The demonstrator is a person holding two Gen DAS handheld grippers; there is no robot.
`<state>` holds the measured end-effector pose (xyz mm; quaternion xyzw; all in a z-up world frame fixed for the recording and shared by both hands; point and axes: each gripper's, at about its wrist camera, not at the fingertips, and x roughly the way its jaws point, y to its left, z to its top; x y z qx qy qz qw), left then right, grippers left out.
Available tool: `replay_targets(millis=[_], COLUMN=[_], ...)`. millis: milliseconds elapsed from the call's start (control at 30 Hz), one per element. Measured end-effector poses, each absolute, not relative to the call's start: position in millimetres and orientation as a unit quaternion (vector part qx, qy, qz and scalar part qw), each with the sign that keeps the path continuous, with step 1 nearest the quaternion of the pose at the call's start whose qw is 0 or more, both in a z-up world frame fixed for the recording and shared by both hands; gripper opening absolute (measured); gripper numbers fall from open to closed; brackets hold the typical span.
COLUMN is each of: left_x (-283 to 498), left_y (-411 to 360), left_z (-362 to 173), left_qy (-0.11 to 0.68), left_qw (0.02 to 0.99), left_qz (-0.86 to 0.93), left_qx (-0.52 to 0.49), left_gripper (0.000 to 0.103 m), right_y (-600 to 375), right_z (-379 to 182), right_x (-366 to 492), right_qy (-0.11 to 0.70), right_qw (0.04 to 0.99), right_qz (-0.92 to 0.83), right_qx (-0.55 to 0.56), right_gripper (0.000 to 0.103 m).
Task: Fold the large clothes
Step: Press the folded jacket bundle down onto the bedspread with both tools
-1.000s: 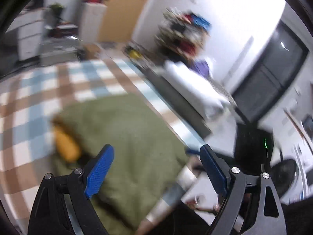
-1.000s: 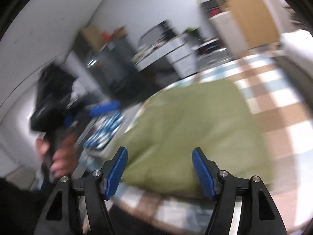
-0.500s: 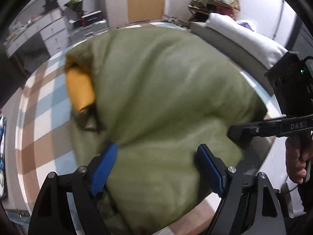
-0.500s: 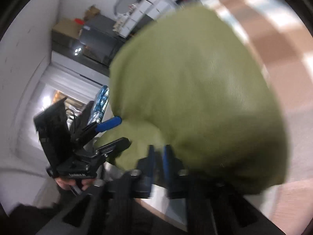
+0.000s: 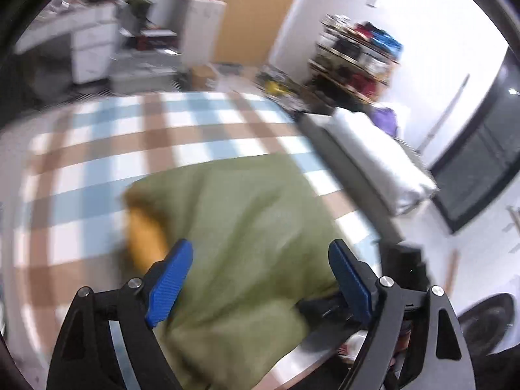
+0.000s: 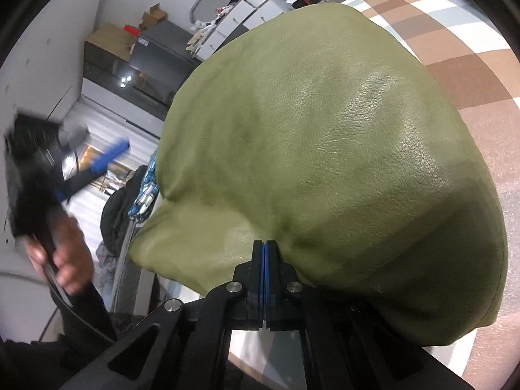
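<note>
Right now your right gripper [image 6: 266, 253] is pinched shut on the near edge of the green jacket [image 6: 325, 149] lying on the checked mat [image 5: 107, 169], while your left gripper [image 5: 256, 279] hovers spread wide above it, gripping nothing.

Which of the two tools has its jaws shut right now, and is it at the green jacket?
The right tool: blue pads pressed together at the green jacket's near edge; a pinch isn't visible. The left tool is open above it.

Olive-green jacket [image 6: 325, 149] with mustard-yellow lining [image 5: 146, 240]. Bedcover [image 5: 97, 162] checked brown, pale blue and white. Gripper pads [image 5: 169, 279] blue on black frames.
</note>
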<state>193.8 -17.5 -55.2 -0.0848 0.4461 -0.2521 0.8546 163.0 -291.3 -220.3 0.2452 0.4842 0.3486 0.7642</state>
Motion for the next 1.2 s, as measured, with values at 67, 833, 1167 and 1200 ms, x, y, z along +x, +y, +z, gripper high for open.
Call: replay_targets(millis=[67,833,1167,1200], left_x=[217,176,158,154], left_y=[-23,-5,22,27], left_z=[-72,-142,-146,-138], left_qy=[0.483,0.471,0.466,0.457], left_qw=[0.830,0.865,0.867,0.873], left_qz=[-0.256,-0.157,-0.129,-0.117], left_qx=[-0.111,-0.067,-0.122,-0.124], left_gripper=[0.082,0.061,0.088,0.088], right_y=[-292,-239,-145,-141], right_z=[-221,-82,-165,-168], right_x=[161,231,331,332], right_qy=[0.482,0.409,0.544,0.547], right_qw=[0.766,0.861,0.799,0.798], right_qz=[0.345,0.300,0.242,0.235], right_qx=[0.249,0.040,-0.083,-0.092], right_gripper=[0.000,0.009,0.021,0.021])
